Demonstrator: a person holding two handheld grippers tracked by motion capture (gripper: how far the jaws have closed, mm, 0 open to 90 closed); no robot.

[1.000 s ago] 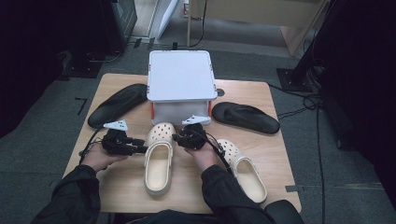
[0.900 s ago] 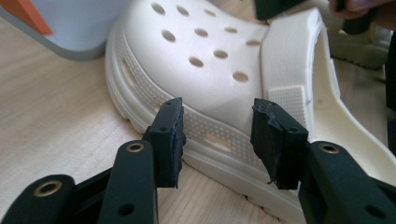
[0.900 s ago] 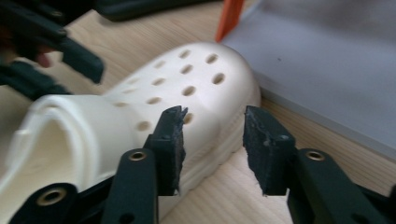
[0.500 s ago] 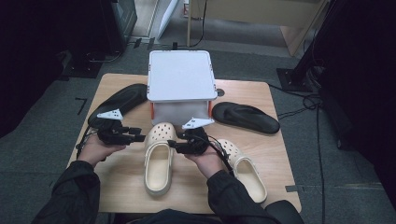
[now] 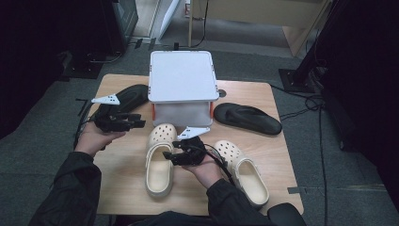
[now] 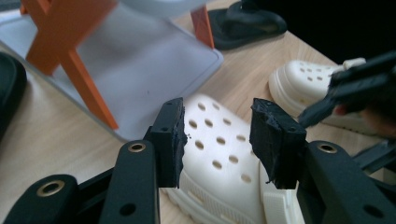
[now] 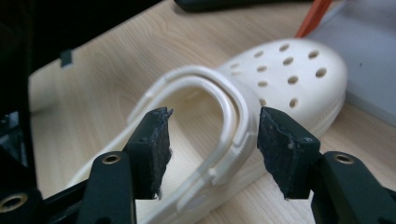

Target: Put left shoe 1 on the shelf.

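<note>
Two cream clogs lie on the wooden table: the left clog and the right clog. My left gripper hovers above the table left of the box, open; its jaws have just been closing a little with nothing between them. In the left gripper view, the left gripper looks down on the left clog's holed toe. My right gripper sits over the left clog, open; its jaws have just been opening. In the right gripper view, the heel strap lies between the right gripper's pads, untouched.
A white lidded box with orange latches stands at the table's back middle. A black flip-flop lies left of it and another to its right. Cables trail from both grippers, and the person's sleeves enter from the near edge.
My left gripper has risen and drifted toward the left flip-flop. My right gripper has pulled back from the box toward the clog's strap, and its jaws have spread wider.
</note>
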